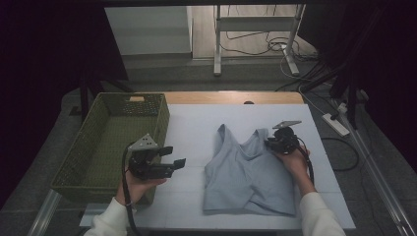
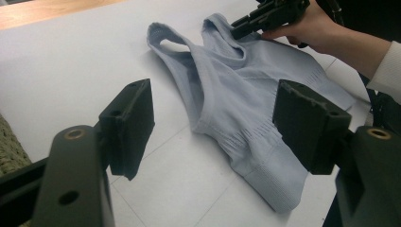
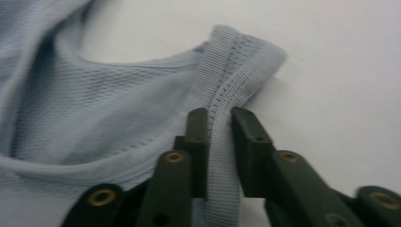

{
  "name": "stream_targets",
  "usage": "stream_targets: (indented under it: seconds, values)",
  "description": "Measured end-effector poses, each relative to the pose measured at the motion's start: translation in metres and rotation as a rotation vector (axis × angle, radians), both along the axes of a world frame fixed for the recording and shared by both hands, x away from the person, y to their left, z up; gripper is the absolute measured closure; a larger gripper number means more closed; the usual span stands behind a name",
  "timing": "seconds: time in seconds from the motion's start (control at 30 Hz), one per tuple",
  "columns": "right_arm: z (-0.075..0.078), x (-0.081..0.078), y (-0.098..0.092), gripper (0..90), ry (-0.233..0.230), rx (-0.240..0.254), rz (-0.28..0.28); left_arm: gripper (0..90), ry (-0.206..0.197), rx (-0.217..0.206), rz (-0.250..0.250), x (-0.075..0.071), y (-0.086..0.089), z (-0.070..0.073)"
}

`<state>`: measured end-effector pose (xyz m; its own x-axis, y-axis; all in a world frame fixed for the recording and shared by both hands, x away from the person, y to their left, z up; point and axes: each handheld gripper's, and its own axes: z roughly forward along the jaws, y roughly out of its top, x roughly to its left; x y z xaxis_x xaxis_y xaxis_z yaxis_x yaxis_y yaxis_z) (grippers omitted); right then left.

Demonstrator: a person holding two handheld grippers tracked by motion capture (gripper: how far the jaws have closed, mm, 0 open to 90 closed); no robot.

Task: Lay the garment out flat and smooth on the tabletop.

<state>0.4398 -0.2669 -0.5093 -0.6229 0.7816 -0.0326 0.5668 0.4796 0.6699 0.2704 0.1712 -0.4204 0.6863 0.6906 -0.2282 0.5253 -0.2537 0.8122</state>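
A pale blue ribbed tank top (image 1: 248,172) lies flat on the white table (image 1: 196,123), straps toward the far side. My right gripper (image 1: 269,142) sits at the top's right shoulder strap, and in the right gripper view its jaws (image 3: 218,118) are shut on the ribbed strap (image 3: 236,61). My left gripper (image 1: 174,156) hovers open over the table between the basket and the top, with nothing between its pads. In the left gripper view it (image 2: 217,125) looks toward the tank top (image 2: 236,99), with the right gripper (image 2: 236,28) beyond.
A green woven basket (image 1: 110,101) stands at the table's left side, touching my left hand. A wooden strip (image 1: 231,97) runs along the far edge. On the floor to the right lie a power strip (image 1: 337,124) and cables.
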Motion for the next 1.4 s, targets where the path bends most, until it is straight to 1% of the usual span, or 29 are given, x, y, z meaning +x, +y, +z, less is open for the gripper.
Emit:
stream_targets:
  seconds: [0.07, 0.1, 0.2, 0.27, 0.33, 0.4, 0.43, 0.47, 0.5, 0.57, 0.63, 0.7, 0.77, 0.83, 0.87, 0.93, 1.03, 1.07, 1.1, 1.17, 1.23, 1.27, 1.3, 1.37, 1.4]
  values:
    - [0.002, -0.001, 0.004, 81.6, -0.013, -0.012, 0.019, 30.3, 0.001, -0.001, 0.002, 0.0, 0.0, 0.0]
    - [0.004, -0.003, 0.007, 81.9, -0.029, -0.006, 0.036, 30.3, 0.001, -0.001, 0.002, 0.0, 0.0, 0.0]
    - [0.012, -0.005, 0.013, 82.1, -0.084, 0.021, 0.064, 30.4, 0.0, 0.004, 0.002, 0.0, 0.0, 0.0]
    - [0.016, -0.004, 0.016, 82.1, -0.104, 0.039, 0.07, 30.3, -0.002, 0.007, 0.004, 0.0, 0.0, 0.0]
    - [0.019, -0.003, 0.019, 82.0, -0.128, 0.06, 0.062, 30.3, -0.007, 0.006, 0.007, -0.001, 0.0, 0.002]
    - [0.017, -0.001, 0.02, 82.0, -0.133, 0.031, 0.044, 30.3, -0.011, 0.003, 0.007, -0.002, 0.001, 0.003]
    - [0.015, 0.001, 0.02, 82.0, -0.129, 0.007, 0.03, 30.3, -0.012, 0.003, 0.008, -0.002, 0.001, 0.003]
    - [0.008, 0.004, 0.017, 82.0, -0.114, -0.047, -0.004, 30.3, -0.012, 0.004, 0.007, -0.003, 0.001, 0.003]
    - [0.008, 0.004, 0.017, 82.0, -0.114, -0.047, -0.004, 30.3, -0.012, 0.004, 0.007, -0.003, 0.001, 0.003]
    - [0.004, 0.006, 0.012, 82.0, -0.096, -0.064, -0.032, 30.3, -0.01, 0.004, 0.008, -0.003, 0.002, 0.003]
    - [0.002, 0.006, 0.004, 82.1, -0.091, -0.063, -0.069, 30.2, -0.009, 0.003, 0.009, -0.002, 0.003, 0.002]
    - [0.003, 0.005, -0.003, 82.4, -0.094, -0.049, -0.099, 30.3, -0.008, 0.002, 0.012, -0.002, 0.004, 0.002]
    - [0.006, 0.002, -0.011, 82.5, -0.106, -0.042, -0.136, 30.3, -0.012, 0.0, 0.012, -0.002, 0.004, 0.003]
    - [0.009, -0.001, -0.017, 82.5, -0.108, -0.032, -0.157, 30.3, -0.013, -0.001, 0.011, -0.003, 0.004, 0.003]
    - [0.009, -0.002, -0.019, 82.4, -0.108, -0.021, -0.159, 30.3, -0.013, 0.0, 0.011, -0.003, 0.004, 0.004]
    - [0.009, -0.003, -0.019, 82.2, -0.092, -0.013, -0.154, 30.3, -0.015, 0.002, 0.007, -0.002, 0.003, 0.004]
    - [0.007, -0.003, -0.014, 81.0, -0.074, 0.012, -0.125, 30.2, -0.014, 0.005, 0.003, -0.002, 0.001, 0.003]
    - [0.007, -0.003, -0.013, 78.6, -0.069, 0.019, -0.117, 30.1, -0.013, 0.006, 0.001, -0.002, 0.001, 0.003]
    - [0.007, -0.003, -0.009, 74.2, -0.068, 0.022, -0.106, 30.1, -0.013, 0.006, 0.0, -0.002, 0.001, 0.003]
    - [0.009, -0.004, -0.004, 63.6, -0.084, 0.009, -0.1, 30.1, -0.014, 0.005, 0.002, -0.002, 0.001, 0.003]
    - [0.015, -0.008, 0.004, 57.2, -0.137, -0.005, -0.096, 30.1, -0.015, 0.005, 0.003, -0.002, 0.002, 0.003]
    - [0.019, -0.01, 0.008, 55.5, -0.16, -0.001, -0.084, 30.1, -0.015, 0.004, 0.003, -0.002, 0.002, 0.003]
    - [0.023, -0.013, 0.014, 54.3, -0.181, 0.015, -0.067, 30.1, -0.015, 0.003, 0.004, -0.001, 0.002, 0.003]
    - [0.03, -0.016, 0.025, 51.6, -0.162, 0.049, -0.026, 30.1, -0.014, 0.003, 0.004, -0.001, 0.002, 0.003]
    - [0.032, -0.017, 0.032, 50.8, -0.167, 0.059, -0.01, 30.1, -0.013, 0.004, 0.005, -0.001, 0.002, 0.003]
